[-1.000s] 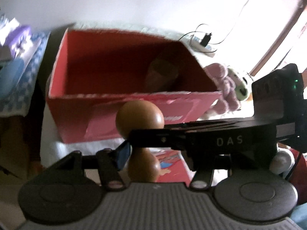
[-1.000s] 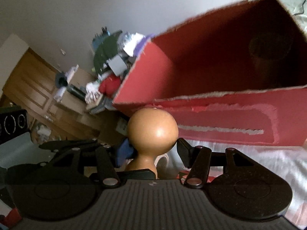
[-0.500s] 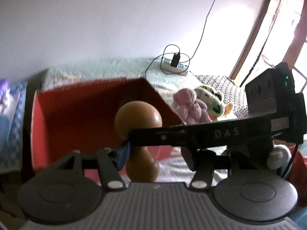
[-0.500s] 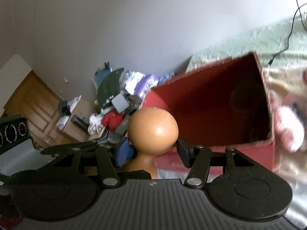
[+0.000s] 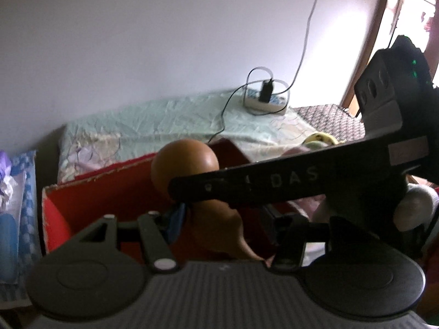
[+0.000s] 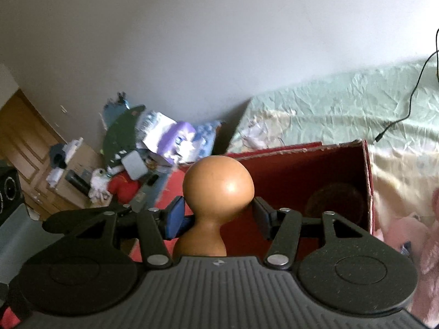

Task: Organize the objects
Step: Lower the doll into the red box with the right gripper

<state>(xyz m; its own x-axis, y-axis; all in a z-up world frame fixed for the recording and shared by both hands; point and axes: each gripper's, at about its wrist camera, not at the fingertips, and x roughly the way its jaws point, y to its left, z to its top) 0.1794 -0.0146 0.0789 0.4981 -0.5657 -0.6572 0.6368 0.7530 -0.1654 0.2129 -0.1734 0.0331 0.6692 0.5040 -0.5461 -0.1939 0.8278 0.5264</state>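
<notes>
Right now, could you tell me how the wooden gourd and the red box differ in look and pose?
The gourd is smooth, rounded and tan; the red box is angular, with ragged edges. The gourd is held upright between the fingers of the right gripper, while the box rests open on the bed. They share nothing plain.

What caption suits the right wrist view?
Right gripper pinches a brown gourd at its neck before an open red box on the bed.

Dim and soft overall. Daylight glares through the doorway (image 5: pixel 417 13) at the left view's right edge; the box (image 6: pixel 315 181) interior lies in shadow. Fisheye bending and dark corners.
</notes>
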